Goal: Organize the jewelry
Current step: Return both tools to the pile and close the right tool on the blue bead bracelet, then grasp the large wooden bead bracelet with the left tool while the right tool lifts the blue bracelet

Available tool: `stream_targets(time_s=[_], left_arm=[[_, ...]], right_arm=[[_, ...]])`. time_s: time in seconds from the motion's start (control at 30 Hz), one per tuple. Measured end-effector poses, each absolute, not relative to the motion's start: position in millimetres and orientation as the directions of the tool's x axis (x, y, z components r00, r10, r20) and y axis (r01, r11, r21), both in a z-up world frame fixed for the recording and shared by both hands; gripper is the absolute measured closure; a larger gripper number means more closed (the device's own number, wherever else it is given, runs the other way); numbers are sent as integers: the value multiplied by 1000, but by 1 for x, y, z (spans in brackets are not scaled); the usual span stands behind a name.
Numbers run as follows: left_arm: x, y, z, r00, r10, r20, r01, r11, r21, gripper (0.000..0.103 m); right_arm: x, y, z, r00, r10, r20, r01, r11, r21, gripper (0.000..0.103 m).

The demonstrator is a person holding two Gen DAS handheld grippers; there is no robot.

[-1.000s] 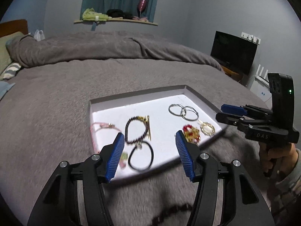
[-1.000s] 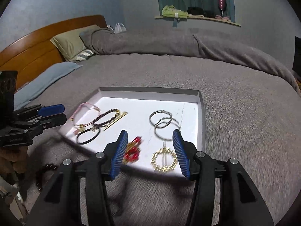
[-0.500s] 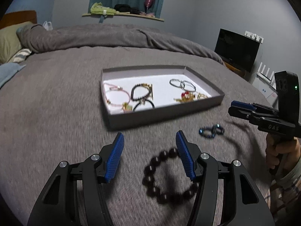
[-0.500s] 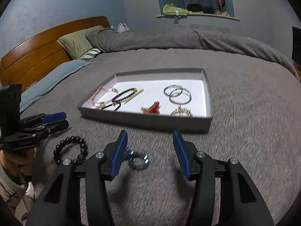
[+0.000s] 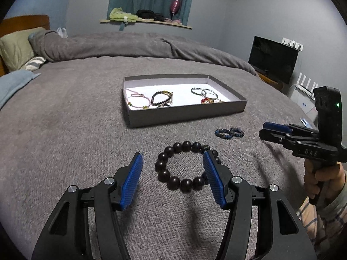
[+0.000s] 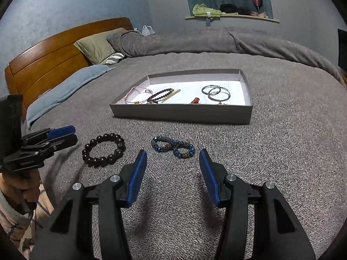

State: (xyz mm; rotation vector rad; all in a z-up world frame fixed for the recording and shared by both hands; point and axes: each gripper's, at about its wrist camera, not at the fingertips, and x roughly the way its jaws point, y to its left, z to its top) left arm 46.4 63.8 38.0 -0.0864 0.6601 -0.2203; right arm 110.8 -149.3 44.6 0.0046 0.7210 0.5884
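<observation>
A grey fleece blanket (image 5: 71, 117) covered the bed, bunched into a long roll at the far edge. An olive pillow (image 6: 97, 45) leaned on the brown wooden headboard (image 6: 43, 65). A black flat screen (image 5: 272, 59) stood at the side. A pink glass (image 5: 175, 6) stood on the windowsill shelf (image 5: 145, 22).
</observation>
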Motion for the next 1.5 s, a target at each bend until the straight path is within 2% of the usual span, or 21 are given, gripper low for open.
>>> stream_targets(time_s=[0.33,0.73,0.9,1.03,1.23,1.5], left_arm=[[72,77,13,722,-231,-652,135,972,-194,44],[95,75,0,684,-246,-687,170,969,-179,45],[100,66,-3,668,-245,-703,190,969,-157,50],[103,63,-5,661,-249,-708,202,968,-152,60],[110,64,-7,643,-269,-717,218,962,-165,65],[116,65,-10,623,-285,-729,226,957,-181,65]], right_arm=[[138,-141,28,566,488,-664,-492,847,203,53],[164,-122,17,498,484,-720,-536,824,184,53],[166,-121,14,471,498,-728,-545,813,204,60],[162,-123,17,469,516,-717,-550,806,220,79],[157,-127,20,459,549,-698,-563,788,249,79],[165,-129,14,439,550,-711,-541,793,279,79]])
